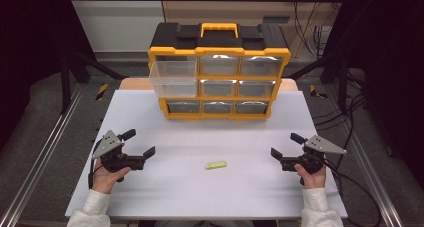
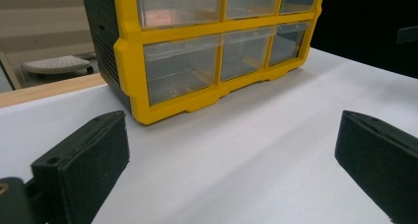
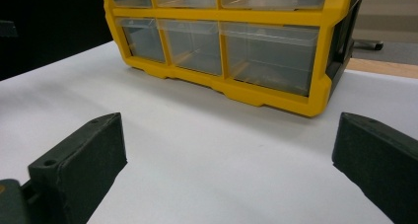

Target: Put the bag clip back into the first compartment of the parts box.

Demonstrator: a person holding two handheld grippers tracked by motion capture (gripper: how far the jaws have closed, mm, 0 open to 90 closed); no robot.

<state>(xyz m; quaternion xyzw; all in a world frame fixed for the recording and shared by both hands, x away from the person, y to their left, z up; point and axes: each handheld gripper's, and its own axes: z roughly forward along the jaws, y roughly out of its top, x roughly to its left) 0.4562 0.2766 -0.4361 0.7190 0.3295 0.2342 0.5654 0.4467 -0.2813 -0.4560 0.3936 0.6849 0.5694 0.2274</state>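
Flat yellow-green bar [image 1: 216,164], plastic organizer [image 1: 218,69].

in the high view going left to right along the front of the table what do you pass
left gripper → small yellow-green piece → right gripper

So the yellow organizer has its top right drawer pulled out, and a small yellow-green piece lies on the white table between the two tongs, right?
Not quite. On the yellow organizer it is the top left drawer that is pulled out, as the high view shows. The small yellow-green piece does lie on the white table between the two tongs.
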